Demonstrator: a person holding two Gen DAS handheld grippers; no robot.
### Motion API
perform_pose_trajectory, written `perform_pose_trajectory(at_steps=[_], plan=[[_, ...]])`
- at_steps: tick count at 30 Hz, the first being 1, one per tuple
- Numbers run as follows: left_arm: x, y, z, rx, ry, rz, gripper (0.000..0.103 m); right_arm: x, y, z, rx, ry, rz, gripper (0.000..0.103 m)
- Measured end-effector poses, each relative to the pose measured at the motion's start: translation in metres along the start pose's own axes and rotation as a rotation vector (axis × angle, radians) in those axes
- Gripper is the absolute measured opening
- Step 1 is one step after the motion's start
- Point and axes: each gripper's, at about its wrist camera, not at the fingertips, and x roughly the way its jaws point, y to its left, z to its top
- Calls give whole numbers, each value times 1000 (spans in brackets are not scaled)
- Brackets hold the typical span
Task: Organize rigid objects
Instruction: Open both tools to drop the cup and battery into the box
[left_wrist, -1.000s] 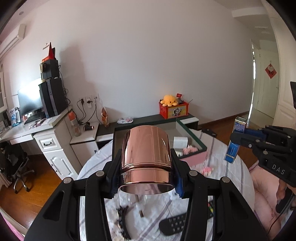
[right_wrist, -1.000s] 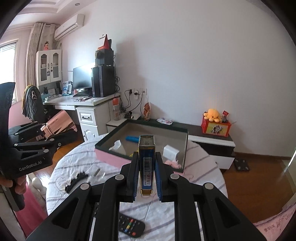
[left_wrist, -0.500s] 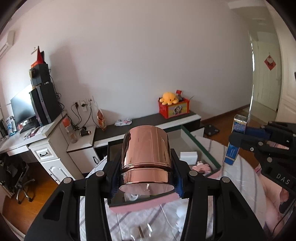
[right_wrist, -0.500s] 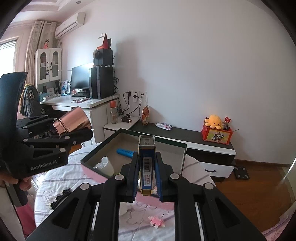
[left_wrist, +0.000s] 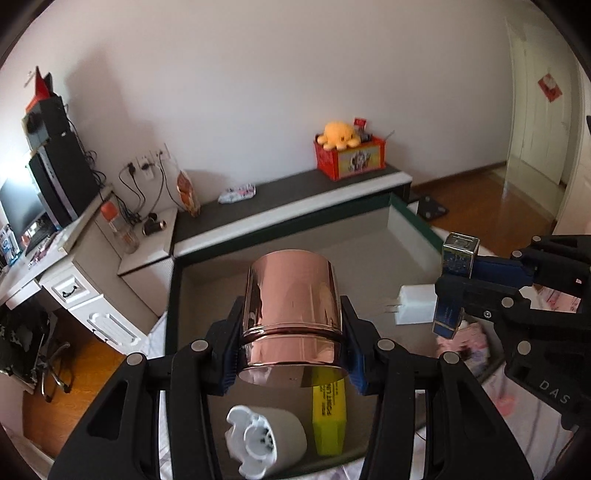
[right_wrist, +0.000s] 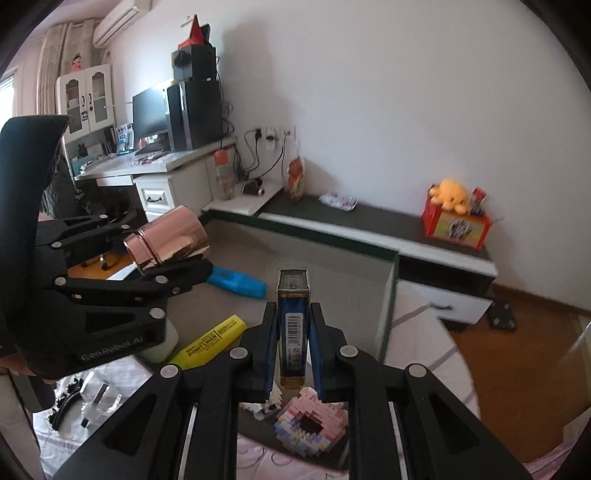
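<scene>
Both claws clamp: left (left_wrist: 291, 354) on copper cup (left_wrist: 291, 314), right (right_wrist: 293, 354) on blue box (right_wrist: 292, 325).

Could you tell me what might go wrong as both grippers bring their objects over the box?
1. The rose-gold cup in the left gripper hangs above the yellow highlighter and white cap; released here, it may land on them and tip.
2. The right gripper holds the blue tin close beside the left; they could collide.
</scene>
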Motion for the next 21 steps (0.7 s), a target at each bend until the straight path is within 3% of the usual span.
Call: perform_pose_trajectory(at_steps=[10, 14, 19, 21], plan=[[40, -2, -11, -15, 98, 16, 48, 40, -7, -3, -4, 111, -17, 16], [40, 0, -14, -24, 91, 31, 51, 49, -4, -7, -5, 136, -14, 16], [35, 5, -18, -40, 88, 44, 60, 49, -3, -8, 0, 127, -9, 16], [29, 7, -20, -43, 80, 59, 76, 49, -1, -8, 9, 124, -7, 17]])
